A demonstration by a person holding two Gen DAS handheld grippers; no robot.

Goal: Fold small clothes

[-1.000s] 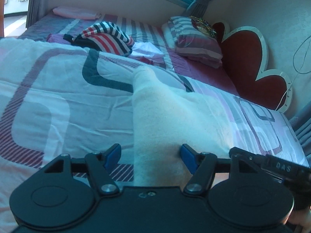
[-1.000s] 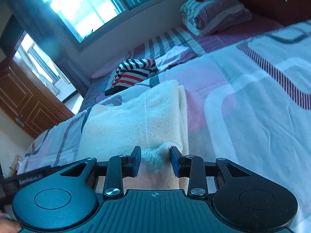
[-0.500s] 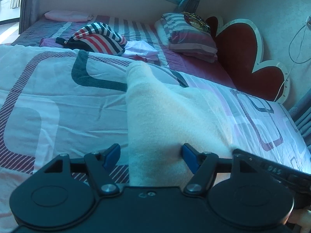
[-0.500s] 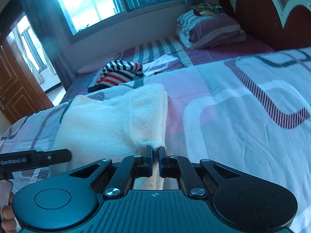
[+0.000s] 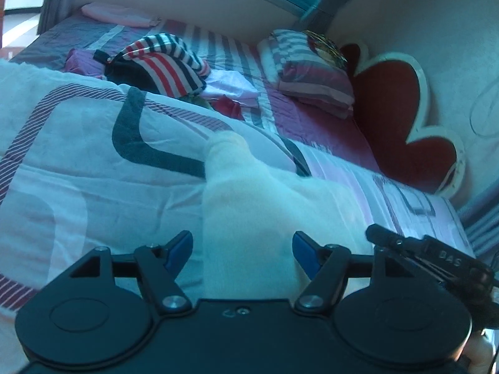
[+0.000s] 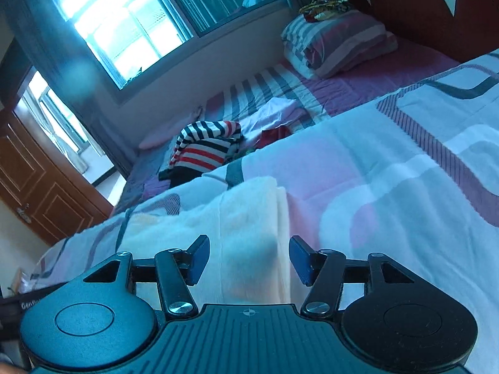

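A cream cloth (image 5: 249, 193) lies folded in a long strip on the patterned quilt (image 5: 78, 155). My left gripper (image 5: 242, 254) stands open astride its near end, the blue pads clear of the fabric. In the right wrist view the same cloth (image 6: 243, 218) runs between the fingers of my right gripper (image 6: 248, 260). Its jaws are opening and the pads do not press on the cloth. Part of the right gripper's body (image 5: 436, 258) shows at the right of the left wrist view.
A red, white and dark striped garment (image 5: 168, 62) is heaped beyond the quilt, beside white (image 5: 230, 87) and red (image 6: 274, 134) clothes. Striped pillows (image 5: 312, 74) lean by a red heart-shaped headboard (image 5: 389, 115). A window (image 6: 124, 21) and a wooden door (image 6: 37, 187) stand on the far side.
My right gripper pinched shut on the cloth's near edge half a second ago and has now opened, letting it go. The left gripper stayed open and both views shifted a little.
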